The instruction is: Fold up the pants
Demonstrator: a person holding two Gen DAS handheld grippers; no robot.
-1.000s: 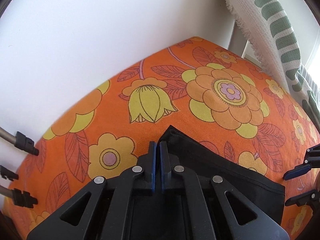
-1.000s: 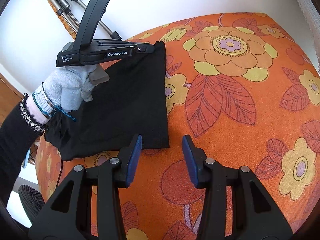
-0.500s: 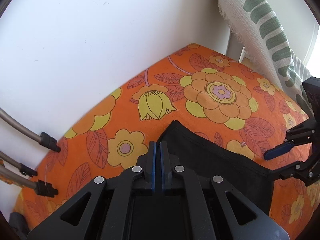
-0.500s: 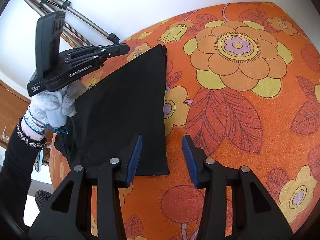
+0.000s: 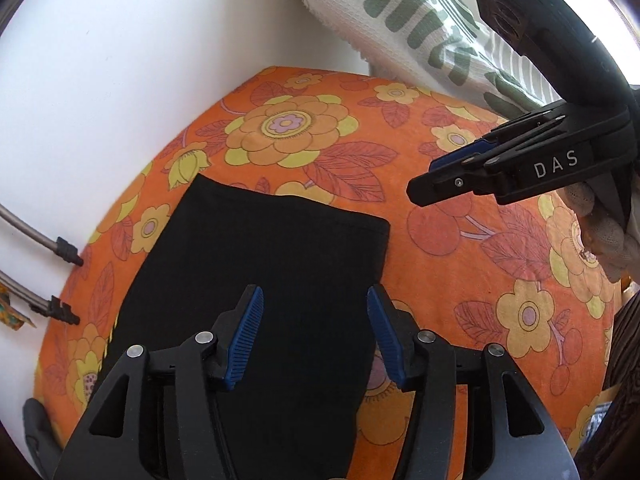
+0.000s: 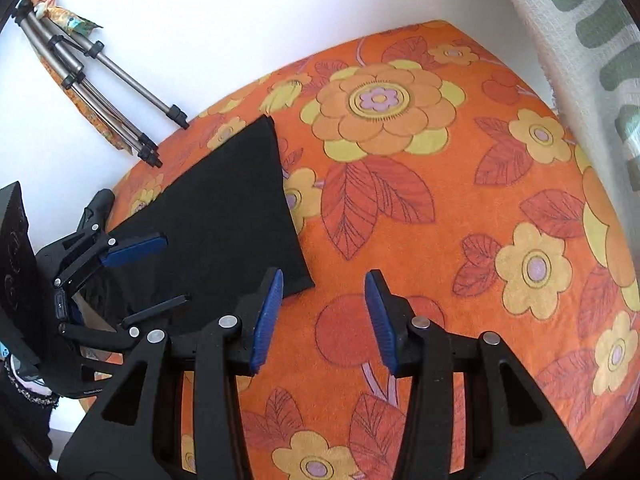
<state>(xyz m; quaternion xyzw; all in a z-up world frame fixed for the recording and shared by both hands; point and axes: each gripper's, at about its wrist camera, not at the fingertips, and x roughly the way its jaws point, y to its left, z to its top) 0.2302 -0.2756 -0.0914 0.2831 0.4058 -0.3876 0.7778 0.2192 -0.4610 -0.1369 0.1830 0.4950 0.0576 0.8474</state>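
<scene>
- The left hand-held gripper [image 5: 315,336] hangs over the black pants [image 5: 256,280] with its jaws spread wide, and nothing sits between its blue pads [image 5: 244,336].
- The right hand-held gripper [image 6: 323,320] is likewise spread wide and carries nothing; it hangs over bare flowered cloth, with its left pad just beside the near corner of the pants.
- Seen from the left wrist, the right hand-held gripper juts in from the right, off the pants, gripped by a hand in a pale knitted glove [image 5: 608,236].
- The pants lie flat as a folded black rectangle on the orange flowered cloth [image 6: 440,240], toward its left side as seen from the right wrist.
- Tripod legs [image 6: 120,76] lean on the white wall [image 5: 100,80] beyond the cloth's left edge.
- A white and green patterned textile [image 5: 400,20] hangs at the far right corner.
</scene>
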